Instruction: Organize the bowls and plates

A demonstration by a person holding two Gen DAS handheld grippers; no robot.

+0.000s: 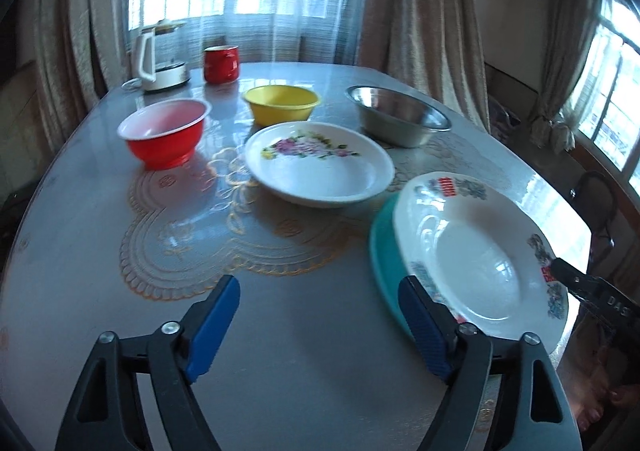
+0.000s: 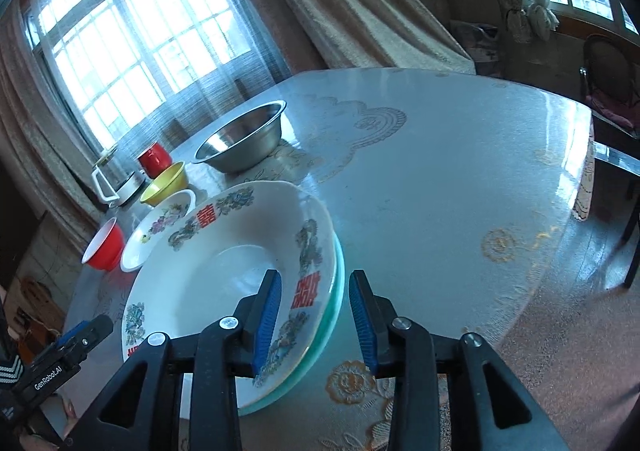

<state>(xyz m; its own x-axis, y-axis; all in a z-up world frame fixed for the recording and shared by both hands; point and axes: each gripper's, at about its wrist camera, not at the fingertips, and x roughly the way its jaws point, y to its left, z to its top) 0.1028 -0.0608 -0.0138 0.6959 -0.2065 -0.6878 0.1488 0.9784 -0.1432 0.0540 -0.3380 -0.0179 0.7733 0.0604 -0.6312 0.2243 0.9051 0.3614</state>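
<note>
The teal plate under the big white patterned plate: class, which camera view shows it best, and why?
The left wrist view: the teal plate shows as a broad crescent beside the white patterned plate stacked on it. The right wrist view shows only a thin teal rim along that plate's edge, between the open right gripper's fingers.

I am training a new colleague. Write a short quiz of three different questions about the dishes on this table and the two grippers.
1. True or false: the large white plate with red characters lies on the teal plate.
2. Multiple choice: which bowl stands nearest the red mug? A) yellow bowl B) steel bowl C) red bowl
3. Fill in: the fingers of the right gripper straddle the ____ of the two stacked plates.

Key: 1 true; 2 A; 3 rim. The left gripper is open and holds nothing.
</note>
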